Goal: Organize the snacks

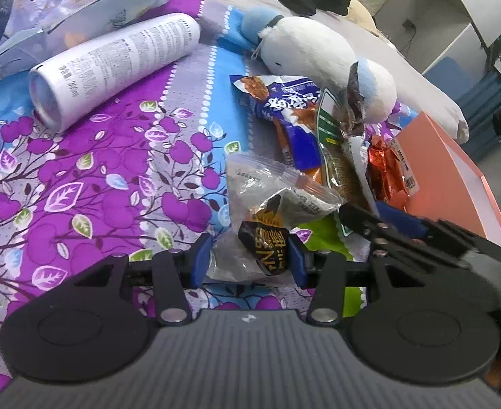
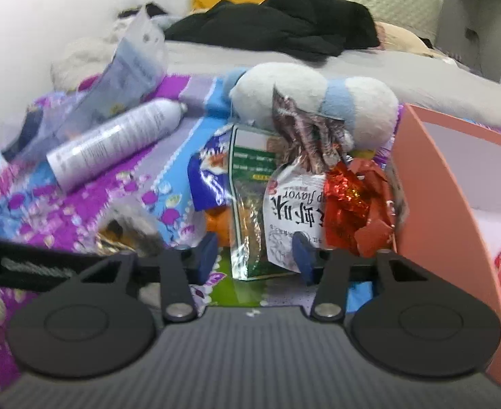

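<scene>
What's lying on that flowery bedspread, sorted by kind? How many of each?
Snack packets visible in the pile: 6 (clear-and-black packet, blue bag, green-labelled pouch, white shrimp-flavour bag, red foil packet, brown crinkled wrapper)
White spray can: 1
White-and-blue plush toy: 1
Orange cardboard box: 1
Pale blue plastic bag: 1
Total: 10

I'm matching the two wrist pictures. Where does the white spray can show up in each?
Left wrist view: the white spray can lies on its side at upper left, base toward the camera.
Right wrist view: the same can lies at left of centre, blurred.
Shared landmark: the white and blue plush toy, right of the can.
</scene>
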### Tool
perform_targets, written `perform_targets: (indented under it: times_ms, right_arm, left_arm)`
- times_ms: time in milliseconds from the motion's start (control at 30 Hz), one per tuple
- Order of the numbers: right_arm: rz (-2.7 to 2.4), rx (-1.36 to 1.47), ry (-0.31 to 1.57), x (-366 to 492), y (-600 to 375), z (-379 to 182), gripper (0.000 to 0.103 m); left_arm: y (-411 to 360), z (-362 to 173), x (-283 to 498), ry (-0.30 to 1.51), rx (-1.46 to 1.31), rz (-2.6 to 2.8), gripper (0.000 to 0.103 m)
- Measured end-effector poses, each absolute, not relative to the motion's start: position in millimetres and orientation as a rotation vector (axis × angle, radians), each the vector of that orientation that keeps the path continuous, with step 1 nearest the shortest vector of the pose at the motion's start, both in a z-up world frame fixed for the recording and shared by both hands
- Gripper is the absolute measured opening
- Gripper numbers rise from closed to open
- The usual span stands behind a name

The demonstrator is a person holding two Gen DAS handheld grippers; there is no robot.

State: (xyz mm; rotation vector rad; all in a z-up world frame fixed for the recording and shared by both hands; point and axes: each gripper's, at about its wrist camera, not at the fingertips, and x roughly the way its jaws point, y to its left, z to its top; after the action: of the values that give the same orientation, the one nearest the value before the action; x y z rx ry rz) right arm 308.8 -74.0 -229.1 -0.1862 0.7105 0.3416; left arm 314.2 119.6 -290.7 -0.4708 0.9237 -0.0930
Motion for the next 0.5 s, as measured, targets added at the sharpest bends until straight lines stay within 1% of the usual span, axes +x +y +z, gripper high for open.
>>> perform_targets:
  times_ms: [33, 67, 100, 167, 233, 500]
  right_arm:
    - [0.330, -0.230, 0.716, 310, -70, -235, 0.031]
    - [0.323, -0.258, 0.718, 312, -68, -239, 0.025]
    - [0.314, -0.290, 0.710, 313, -66, -242, 0.016]
    - [0.298, -0.333, 0.693, 313, -64, -243, 0.005]
    - [0.305, -0.334, 0.699, 313, -65, -237, 0.003]
    - [0.325, -0.320, 0.665, 279, -77, -201, 0.003]
  left_arm:
    - [120, -291, 313, 0.926, -0.473, -0.088, 0.053]
    - [121, -291, 313, 0.928, -0.475, -0.085, 0.053]
    - [121, -290, 312, 0.931, -0.477, -0.081, 0.053]
    - [122, -286, 310, 0.928, -0.480, -0.072, 0.053]
    - [123, -280, 305, 0.914, -0.475, -0.058, 0.053]
    - [123, -253, 276, 0.884, -0.498, -0.029, 0.053]
